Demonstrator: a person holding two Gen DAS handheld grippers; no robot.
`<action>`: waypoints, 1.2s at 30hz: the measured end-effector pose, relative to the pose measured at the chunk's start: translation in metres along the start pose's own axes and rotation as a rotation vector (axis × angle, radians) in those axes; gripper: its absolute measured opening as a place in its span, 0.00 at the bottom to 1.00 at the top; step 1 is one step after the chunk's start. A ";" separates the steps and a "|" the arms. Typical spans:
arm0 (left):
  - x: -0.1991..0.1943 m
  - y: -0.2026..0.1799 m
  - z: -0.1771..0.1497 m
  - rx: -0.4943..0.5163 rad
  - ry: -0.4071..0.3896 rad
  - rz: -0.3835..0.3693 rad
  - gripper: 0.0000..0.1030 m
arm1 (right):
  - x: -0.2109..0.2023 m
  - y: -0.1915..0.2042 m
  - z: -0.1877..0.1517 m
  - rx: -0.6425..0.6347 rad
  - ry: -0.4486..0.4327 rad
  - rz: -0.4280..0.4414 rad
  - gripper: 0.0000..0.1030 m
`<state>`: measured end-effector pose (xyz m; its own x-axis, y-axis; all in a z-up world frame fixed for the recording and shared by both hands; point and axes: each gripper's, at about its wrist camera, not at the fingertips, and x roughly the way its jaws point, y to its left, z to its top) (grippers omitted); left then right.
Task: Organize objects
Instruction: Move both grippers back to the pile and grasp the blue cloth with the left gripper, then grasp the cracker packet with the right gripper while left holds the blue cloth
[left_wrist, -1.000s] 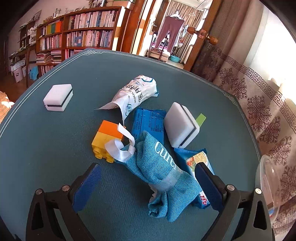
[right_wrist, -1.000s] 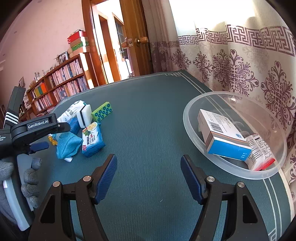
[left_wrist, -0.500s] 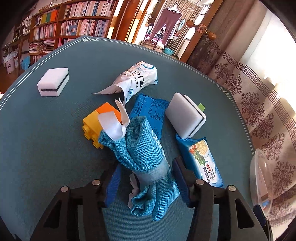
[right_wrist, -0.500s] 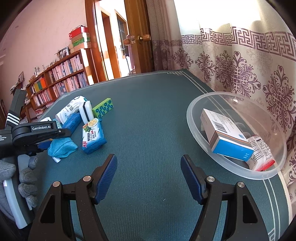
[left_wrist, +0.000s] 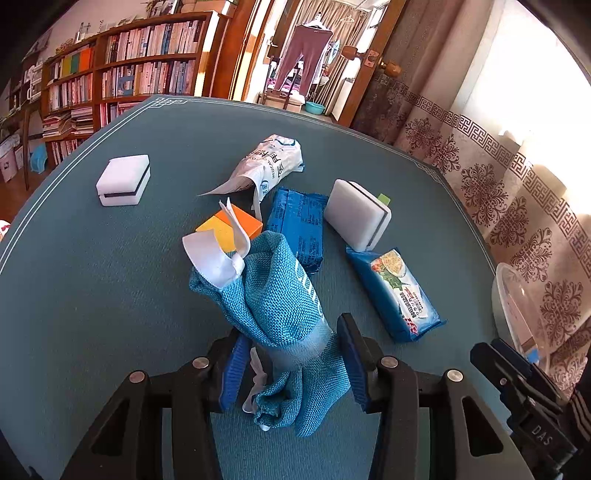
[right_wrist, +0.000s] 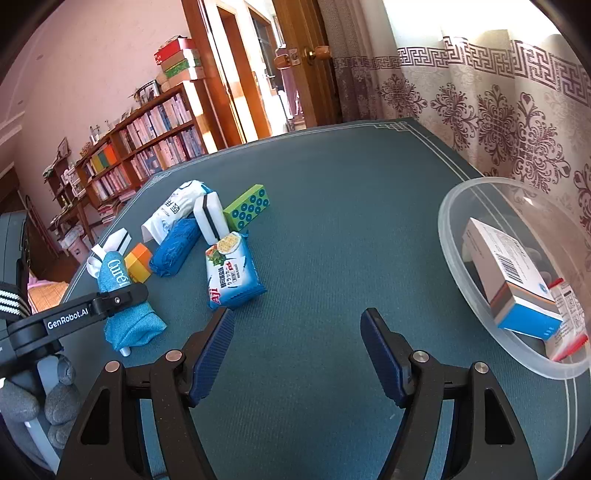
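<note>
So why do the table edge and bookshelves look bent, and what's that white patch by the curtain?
Left wrist view: the fisheye lens bows the table edge and bookshelf, and daylight through the curtain is blown out white. Right wrist view: same bending and dark corners, with glare above the curtain; everything stays sharp.

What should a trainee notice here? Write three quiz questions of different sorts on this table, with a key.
1. True or false: the clear plastic bowl is empty.
2. Which tool has the teal woven cloth roll between its fingers? A left, B right, C neither.
3. Fill in: ___ white sponge blocks, each with a black stripe, lie on the green table.
Key: 1 false, a white-and-blue cardboard box lies inside. 2 A, the left tool, its jaws closing on the roll. 3 two.
</note>
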<state>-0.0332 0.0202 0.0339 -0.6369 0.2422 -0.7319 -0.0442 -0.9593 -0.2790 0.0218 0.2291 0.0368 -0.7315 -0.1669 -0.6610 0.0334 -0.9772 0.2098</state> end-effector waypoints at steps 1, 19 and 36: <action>0.000 0.001 -0.001 0.002 -0.001 -0.001 0.48 | 0.004 0.004 0.003 -0.011 0.006 0.004 0.70; 0.004 0.007 -0.006 0.012 0.000 -0.027 0.48 | 0.078 0.044 0.028 -0.148 0.098 0.056 0.70; 0.005 0.007 -0.008 0.017 -0.001 -0.023 0.48 | 0.085 0.053 0.025 -0.202 0.094 0.040 0.41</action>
<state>-0.0308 0.0161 0.0230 -0.6361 0.2638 -0.7252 -0.0715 -0.9559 -0.2850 -0.0558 0.1664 0.0102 -0.6603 -0.2088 -0.7214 0.2040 -0.9743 0.0953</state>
